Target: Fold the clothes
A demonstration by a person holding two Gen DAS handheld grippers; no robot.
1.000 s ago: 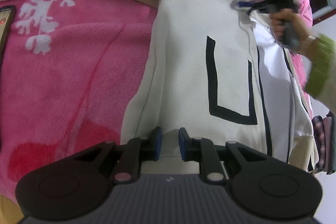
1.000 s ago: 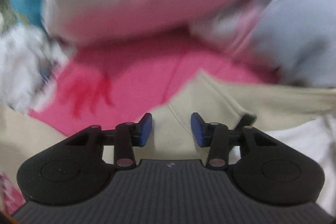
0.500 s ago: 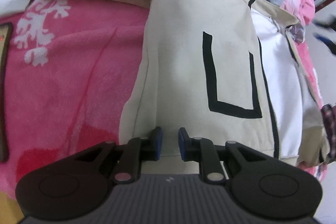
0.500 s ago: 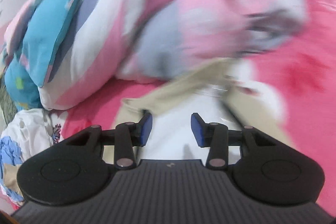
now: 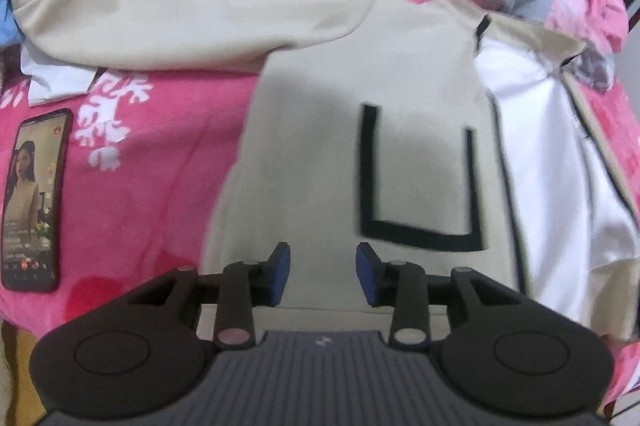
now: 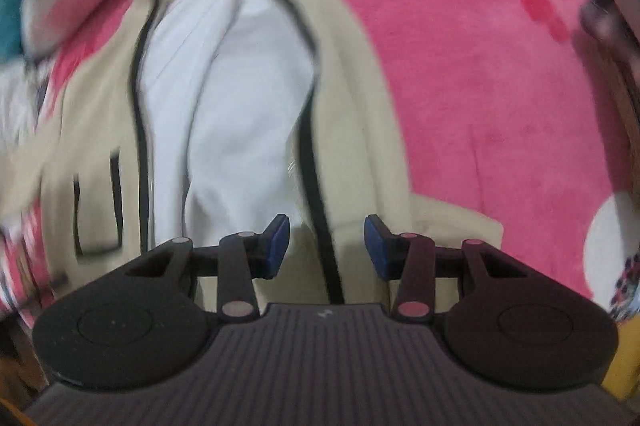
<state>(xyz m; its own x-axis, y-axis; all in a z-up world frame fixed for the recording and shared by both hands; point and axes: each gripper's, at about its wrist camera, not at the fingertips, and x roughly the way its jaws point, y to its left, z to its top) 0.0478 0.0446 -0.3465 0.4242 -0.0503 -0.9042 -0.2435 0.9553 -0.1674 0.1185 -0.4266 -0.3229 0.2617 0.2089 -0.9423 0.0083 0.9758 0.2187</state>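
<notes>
Left wrist view looks down on a cream jacket [image 5: 320, 154] spread on a pink blanket [image 5: 160, 166] over the bed, one sleeve stretched out to the left and its front open on white lining. The left gripper [image 5: 323, 273] has just been opening; its blue pads now stand apart above the hem, nothing pinched between them. A phone [image 5: 34, 198] lies just beside the jacket. The right gripper [image 6: 326, 246] hangs open over the jacket's black-trimmed front edge.
</notes>
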